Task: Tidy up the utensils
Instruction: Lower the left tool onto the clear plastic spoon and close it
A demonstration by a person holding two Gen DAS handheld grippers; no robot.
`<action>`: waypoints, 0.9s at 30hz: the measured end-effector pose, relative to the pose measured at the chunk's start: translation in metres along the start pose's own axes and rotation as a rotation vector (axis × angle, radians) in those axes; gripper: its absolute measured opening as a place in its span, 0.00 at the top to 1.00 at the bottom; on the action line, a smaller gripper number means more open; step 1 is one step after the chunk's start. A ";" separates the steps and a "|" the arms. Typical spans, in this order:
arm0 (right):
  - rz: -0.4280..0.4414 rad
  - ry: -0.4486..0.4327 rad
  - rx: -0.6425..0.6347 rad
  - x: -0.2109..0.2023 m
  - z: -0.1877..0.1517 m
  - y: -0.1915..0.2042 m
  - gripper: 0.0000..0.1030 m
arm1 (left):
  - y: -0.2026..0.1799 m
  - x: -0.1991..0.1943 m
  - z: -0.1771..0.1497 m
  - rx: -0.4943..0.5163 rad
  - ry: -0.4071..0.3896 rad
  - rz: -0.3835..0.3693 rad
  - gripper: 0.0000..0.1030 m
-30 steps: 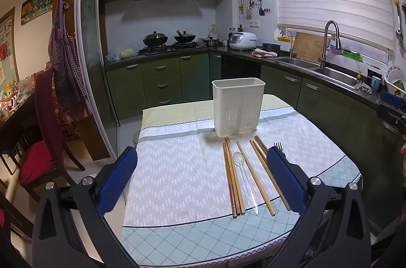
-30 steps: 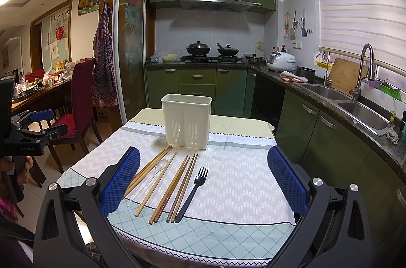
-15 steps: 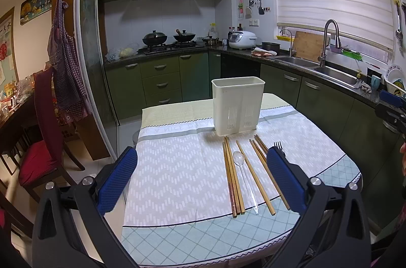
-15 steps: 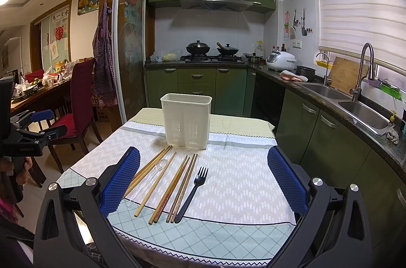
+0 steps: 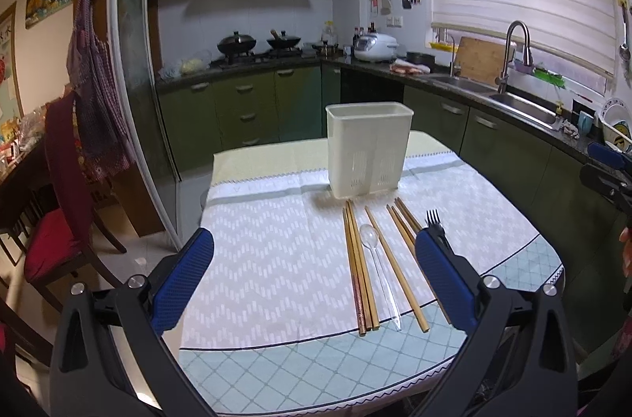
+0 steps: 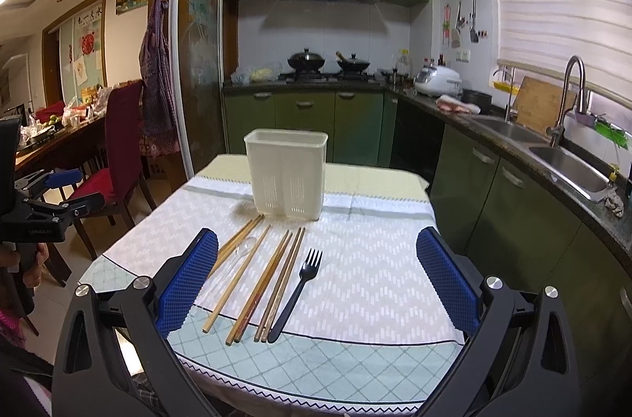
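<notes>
Left gripper (image 5: 314, 273): blue-padded jaws spread wide, empty. Right gripper (image 6: 316, 277): likewise. Ahead of both, on the white patterned tablecloth (image 6: 367, 259): cream plastic utensil holder (image 6: 286, 174), upright; before it, brown wooden chopsticks (image 6: 272, 278), clear plastic spoon (image 5: 377, 269), black plastic fork (image 6: 298, 292).

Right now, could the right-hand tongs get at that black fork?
Probably yes. The right tongs are open and empty, the black fork lies flat between them at the row's outer edge, with bare cloth on its right; only chopsticks crowd its left.
</notes>
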State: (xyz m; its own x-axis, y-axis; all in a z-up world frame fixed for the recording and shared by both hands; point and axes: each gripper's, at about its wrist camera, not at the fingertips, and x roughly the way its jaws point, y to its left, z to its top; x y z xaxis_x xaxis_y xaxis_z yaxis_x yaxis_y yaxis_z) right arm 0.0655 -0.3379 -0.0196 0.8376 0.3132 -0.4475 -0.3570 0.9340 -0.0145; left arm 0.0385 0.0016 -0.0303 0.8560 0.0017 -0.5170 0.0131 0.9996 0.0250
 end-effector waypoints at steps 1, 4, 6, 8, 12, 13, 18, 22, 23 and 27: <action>0.001 0.017 0.004 0.005 0.002 -0.002 0.04 | -0.001 0.009 0.002 0.000 0.024 -0.001 0.06; -0.009 0.125 0.038 0.038 0.005 -0.009 0.04 | -0.005 0.040 0.009 -0.007 0.115 -0.033 0.06; 0.010 0.230 0.074 0.071 0.006 -0.016 0.04 | -0.008 0.067 0.015 -0.031 0.199 -0.069 0.06; 0.018 0.296 0.076 0.098 0.006 -0.020 0.04 | -0.011 0.096 0.020 -0.055 0.285 -0.100 0.06; -0.001 0.427 0.095 0.153 -0.002 -0.029 0.04 | -0.024 0.157 0.023 -0.096 0.442 -0.170 0.06; 0.010 0.454 0.113 0.165 -0.004 -0.032 0.04 | -0.029 0.169 0.022 -0.101 0.472 -0.179 0.08; -0.013 0.508 0.162 0.196 -0.008 -0.050 0.18 | -0.053 0.222 0.011 -0.103 0.641 -0.220 0.28; -0.017 0.507 0.164 0.196 -0.010 -0.056 0.18 | -0.063 0.237 0.003 -0.096 0.692 -0.200 0.41; -0.019 0.507 0.163 0.197 -0.009 -0.056 0.18 | -0.064 0.240 0.002 -0.100 0.702 -0.202 0.44; -0.007 0.507 0.167 0.195 -0.010 -0.057 0.18 | -0.071 0.249 -0.001 -0.118 0.746 -0.224 0.61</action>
State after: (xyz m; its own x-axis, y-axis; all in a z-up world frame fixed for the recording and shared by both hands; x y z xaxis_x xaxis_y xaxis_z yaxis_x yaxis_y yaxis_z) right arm 0.2454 -0.3320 -0.1151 0.5200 0.2234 -0.8244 -0.2466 0.9633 0.1055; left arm 0.2499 -0.0689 -0.1616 0.2662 -0.2236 -0.9376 0.0537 0.9746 -0.2172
